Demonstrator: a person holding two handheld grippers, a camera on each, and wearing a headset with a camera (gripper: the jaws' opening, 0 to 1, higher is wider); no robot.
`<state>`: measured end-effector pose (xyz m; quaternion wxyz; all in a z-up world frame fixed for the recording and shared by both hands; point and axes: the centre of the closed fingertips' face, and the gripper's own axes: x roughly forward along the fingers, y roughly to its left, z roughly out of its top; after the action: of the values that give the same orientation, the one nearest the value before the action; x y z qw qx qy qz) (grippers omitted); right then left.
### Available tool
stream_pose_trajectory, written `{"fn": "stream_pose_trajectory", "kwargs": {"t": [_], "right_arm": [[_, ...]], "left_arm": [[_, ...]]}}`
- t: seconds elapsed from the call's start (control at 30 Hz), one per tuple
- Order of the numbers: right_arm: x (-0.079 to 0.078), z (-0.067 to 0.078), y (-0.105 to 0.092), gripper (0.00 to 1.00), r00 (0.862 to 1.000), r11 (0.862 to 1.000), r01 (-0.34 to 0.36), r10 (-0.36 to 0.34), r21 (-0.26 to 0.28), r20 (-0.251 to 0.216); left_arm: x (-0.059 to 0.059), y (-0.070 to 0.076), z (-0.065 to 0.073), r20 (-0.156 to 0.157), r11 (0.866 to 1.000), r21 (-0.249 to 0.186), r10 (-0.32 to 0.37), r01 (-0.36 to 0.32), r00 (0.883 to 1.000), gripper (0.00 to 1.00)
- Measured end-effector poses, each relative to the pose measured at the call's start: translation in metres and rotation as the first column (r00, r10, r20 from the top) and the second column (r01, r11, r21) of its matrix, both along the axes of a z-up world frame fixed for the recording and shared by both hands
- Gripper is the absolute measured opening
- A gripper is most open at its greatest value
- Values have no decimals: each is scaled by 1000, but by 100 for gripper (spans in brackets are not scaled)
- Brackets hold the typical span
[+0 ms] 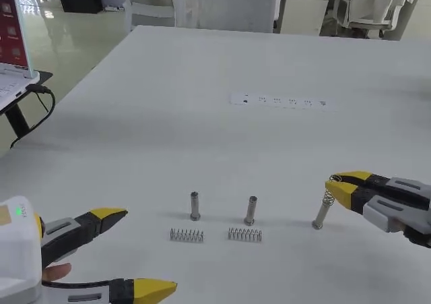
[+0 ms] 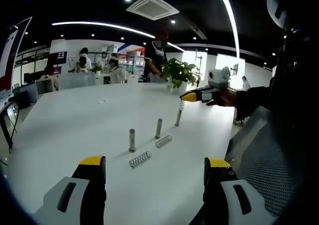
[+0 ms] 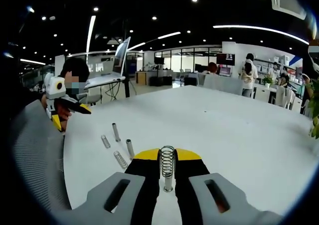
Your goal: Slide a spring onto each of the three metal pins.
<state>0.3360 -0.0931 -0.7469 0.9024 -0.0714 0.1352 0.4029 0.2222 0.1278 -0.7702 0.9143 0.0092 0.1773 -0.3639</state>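
Observation:
Three short metal pins stand on the white table (image 1: 222, 149): left pin (image 1: 194, 206), middle pin (image 1: 250, 210), and right pin (image 1: 320, 215), which leans. My right gripper (image 1: 337, 185) is shut on a spring (image 1: 328, 197) sitting over the top of the right pin. In the right gripper view the spring (image 3: 168, 160) stands between the yellow tips with the pin (image 3: 168, 183) below it. Two loose springs (image 1: 186, 235) (image 1: 244, 234) lie in front of the other pins. My left gripper (image 1: 138, 251) hangs open near the table's front left, holding nothing.
A flat white strip with small markings (image 1: 277, 101) lies further back on the table. A laptop (image 1: 10, 41) on a stand with a black cable (image 1: 42, 108) sits off the left edge. A grey chair (image 1: 225, 7) stands at the far edge.

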Motion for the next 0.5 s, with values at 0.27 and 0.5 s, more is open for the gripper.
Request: {"fn": "stream_pose_trajectory", "kwargs": {"t": [0.27, 0.5], "right_arm": [[1, -6, -1, 8, 1000, 1000, 3, -3, 4, -12], [3, -9, -1, 8, 1000, 1000, 3, -3, 0, -13]], "left_arm": [[0, 0, -1, -2, 1000, 3, 2, -2, 1000, 77], [0, 1, -1, -4, 1000, 4, 4, -4, 1000, 77]]}}
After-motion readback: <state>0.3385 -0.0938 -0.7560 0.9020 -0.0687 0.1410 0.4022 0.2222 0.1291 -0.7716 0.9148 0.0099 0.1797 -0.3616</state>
